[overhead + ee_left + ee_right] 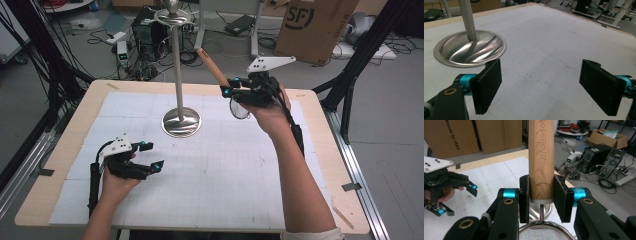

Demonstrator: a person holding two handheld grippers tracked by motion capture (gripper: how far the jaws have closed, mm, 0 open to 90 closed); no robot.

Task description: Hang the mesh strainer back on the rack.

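Above the desk's [320,150] far edge, the right gripper's [541,198] fingers clamp a strainer's [541,157] wooden handle stamped "KITCHENTOO", perhaps cut off, while the left gripper's [544,86] fingers gape wide, empty, near the left edge.

The left gripper [540,87] hovers low over the white gridded mat [554,45], its two black jaws set wide apart with nothing between them; beyond the left jaw a shiny metal stand base [470,48] rests on the mat; a steel pole [467,18] rises from its middle.
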